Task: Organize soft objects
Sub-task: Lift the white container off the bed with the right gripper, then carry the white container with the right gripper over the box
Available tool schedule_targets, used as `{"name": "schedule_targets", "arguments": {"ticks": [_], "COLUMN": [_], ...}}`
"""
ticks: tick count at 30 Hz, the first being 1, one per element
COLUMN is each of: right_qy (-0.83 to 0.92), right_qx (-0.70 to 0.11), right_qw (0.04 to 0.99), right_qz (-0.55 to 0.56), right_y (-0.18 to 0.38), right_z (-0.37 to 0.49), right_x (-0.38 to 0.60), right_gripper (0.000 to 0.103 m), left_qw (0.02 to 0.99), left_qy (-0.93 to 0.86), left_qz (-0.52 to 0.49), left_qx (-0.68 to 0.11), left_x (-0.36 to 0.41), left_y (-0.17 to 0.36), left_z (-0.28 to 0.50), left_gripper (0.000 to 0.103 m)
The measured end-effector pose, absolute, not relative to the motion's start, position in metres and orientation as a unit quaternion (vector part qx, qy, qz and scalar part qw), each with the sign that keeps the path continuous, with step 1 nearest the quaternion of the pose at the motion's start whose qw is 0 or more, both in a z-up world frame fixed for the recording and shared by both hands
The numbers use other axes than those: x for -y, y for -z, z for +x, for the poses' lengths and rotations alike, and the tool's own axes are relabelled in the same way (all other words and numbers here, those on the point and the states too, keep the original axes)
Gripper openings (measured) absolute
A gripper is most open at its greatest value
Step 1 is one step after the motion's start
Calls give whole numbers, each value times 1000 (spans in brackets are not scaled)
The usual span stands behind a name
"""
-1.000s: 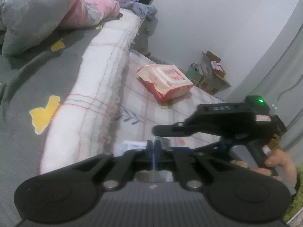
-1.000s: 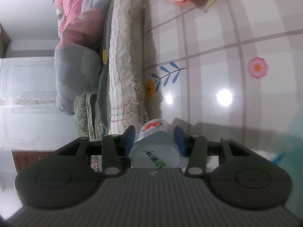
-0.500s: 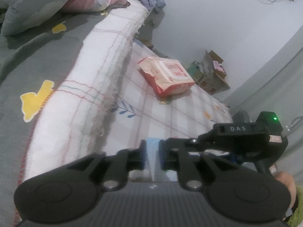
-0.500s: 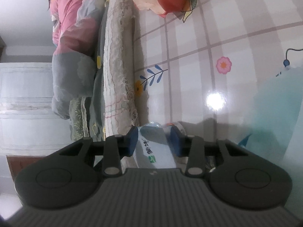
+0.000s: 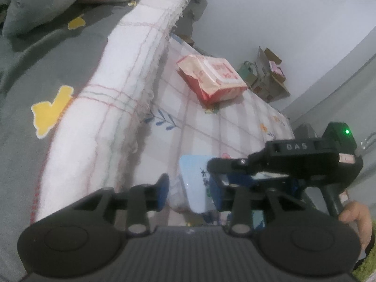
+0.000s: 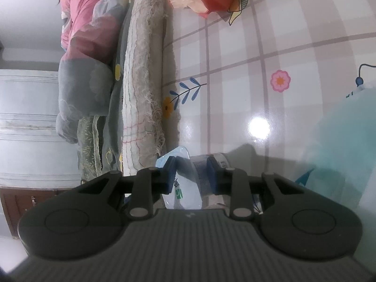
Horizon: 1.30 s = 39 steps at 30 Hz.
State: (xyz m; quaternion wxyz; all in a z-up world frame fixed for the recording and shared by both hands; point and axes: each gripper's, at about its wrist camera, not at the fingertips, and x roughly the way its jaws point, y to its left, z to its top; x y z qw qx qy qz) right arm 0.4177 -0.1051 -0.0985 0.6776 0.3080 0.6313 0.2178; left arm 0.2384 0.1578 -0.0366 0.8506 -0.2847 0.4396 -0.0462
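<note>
Pale-blue soft plastic tissue pack point(image 5: 198, 183) near fringed blanket point(image 5: 112, 98) | right gripper point(image 6: 191, 174) closing, clamps it for handover | left gripper point(image 5: 188, 190) opening, released

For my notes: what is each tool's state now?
Left tool: open, just opening, blue pack between.
Right tool: just closing, shut on blue pack.
</note>
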Motion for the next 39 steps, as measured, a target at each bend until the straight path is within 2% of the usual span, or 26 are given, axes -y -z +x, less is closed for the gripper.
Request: {"name": "schedule_targets", "arguments": {"ticks": [1, 4, 8, 16, 27, 32, 39], "right_qy": [-218, -216, -216, -223, -252, -250, -198], "right_qx": [-632, -636, -640, -641, -587, -551, -494], "right_qw": [677, 676, 676, 675, 706, 731, 777], "right_qz": [308, 303, 293, 290, 305, 317, 336], "right_y": [99, 98, 94, 82, 15, -27, -85], "right_z": [418, 416, 414, 406, 371, 334, 257], "right_x": [105, 104, 102, 98, 124, 167, 276], "right_gripper": [27, 27, 26, 25, 25, 25, 25], "left_qw": [848, 845, 846, 862, 887, 895, 877], "left_qy": [51, 59, 52, 54, 88, 140, 252], "left_qz": [-284, -282, -279, -267, -246, -221, -193], "left_qx": [-444, -451, -451, -428, -380, -360, -361], "left_x": [-156, -151, -149, -145, -117, -74, 22], "left_y": [37, 39, 39, 16, -43, -76, -99], "left_z": [239, 240, 240, 230, 196, 181, 170], "left_gripper": [36, 22, 16, 16, 16, 16, 16]}}
